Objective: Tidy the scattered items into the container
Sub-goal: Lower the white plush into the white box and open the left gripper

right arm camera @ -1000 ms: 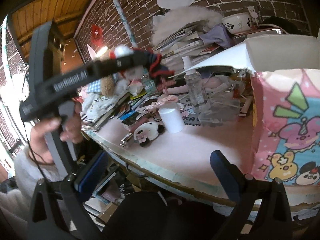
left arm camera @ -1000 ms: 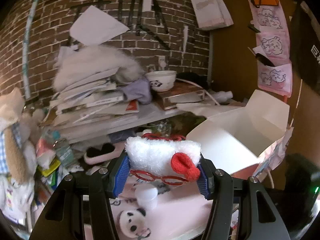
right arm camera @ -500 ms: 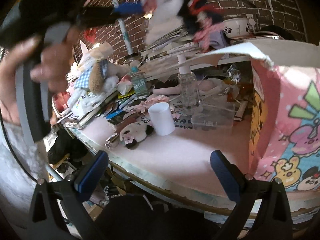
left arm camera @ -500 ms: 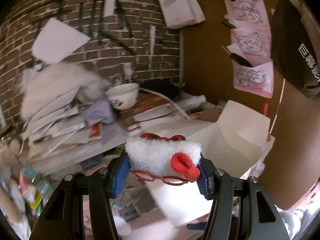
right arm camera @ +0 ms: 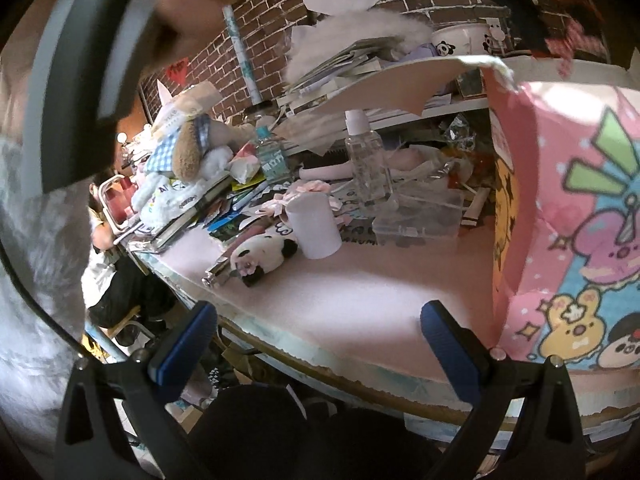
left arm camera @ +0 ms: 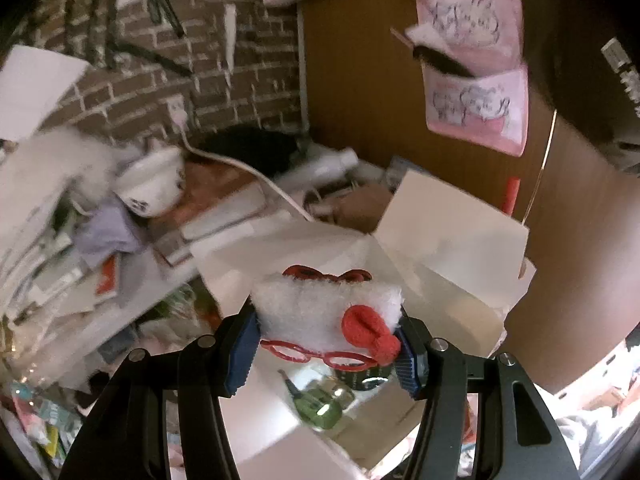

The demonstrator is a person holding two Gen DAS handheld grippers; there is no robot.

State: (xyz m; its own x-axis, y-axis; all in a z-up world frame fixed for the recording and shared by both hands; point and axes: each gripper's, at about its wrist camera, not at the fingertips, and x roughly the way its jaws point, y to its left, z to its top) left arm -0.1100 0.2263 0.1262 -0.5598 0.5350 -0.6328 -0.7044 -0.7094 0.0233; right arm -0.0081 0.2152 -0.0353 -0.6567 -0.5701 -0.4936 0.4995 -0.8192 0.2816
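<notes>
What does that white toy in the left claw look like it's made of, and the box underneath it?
The toy looks like fluffy white plush: fuzzy pile, with a red fabric bow and thin red glasses, probably plastic. The box looks like matte white cardboard: stiff, creased flaps standing open, one edge torn.

Little reads clearly from here. Ahead of the right gripper [right arm camera: 316, 330], a printed sheet [right arm camera: 356, 236] under the clear plastic box [right arm camera: 420, 216] shows "KA", with "KUM" below it, both cut off. Far left of it, a white cloth [right arm camera: 168, 196] seems to carry "AI". The small bottle [right arm camera: 272, 160] has a blurred teal label. Up right of the left gripper [left arm camera: 326, 344], the white marks on a dark panel [left arm camera: 624, 68] are illegible.
</notes>
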